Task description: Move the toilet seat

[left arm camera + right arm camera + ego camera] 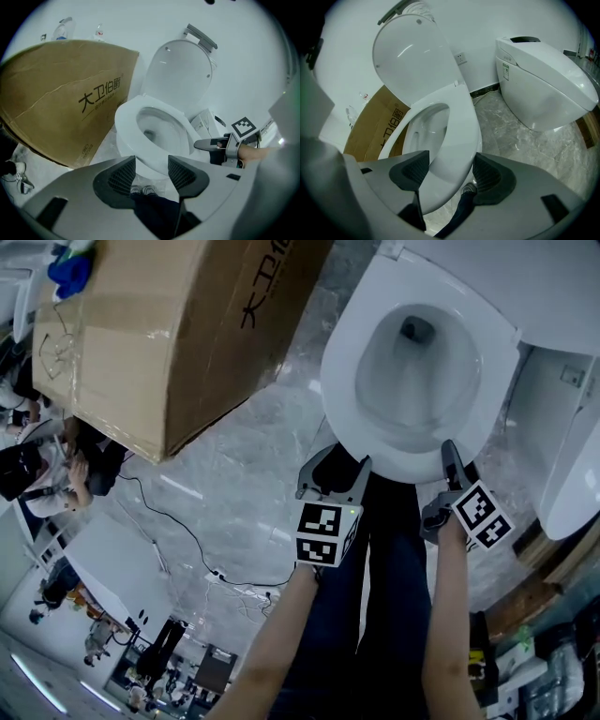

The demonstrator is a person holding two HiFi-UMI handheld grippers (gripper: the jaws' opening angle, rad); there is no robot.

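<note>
From your head, you look down on the seat. It lies flat on the bowl. Your left gripper hangs just in front of the bowl, apart from it. Your right gripper has its tip at the seat's front edge. A brown box stands to the left.

In the left gripper view, your left gripper has its jaws spread apart with nothing between them. The seat is down and the lid stands up.

In the right gripper view, your right gripper has its jaws wide apart too. The seat's front edge sits between them, not squeezed. Another toilet stands to the right.
</note>
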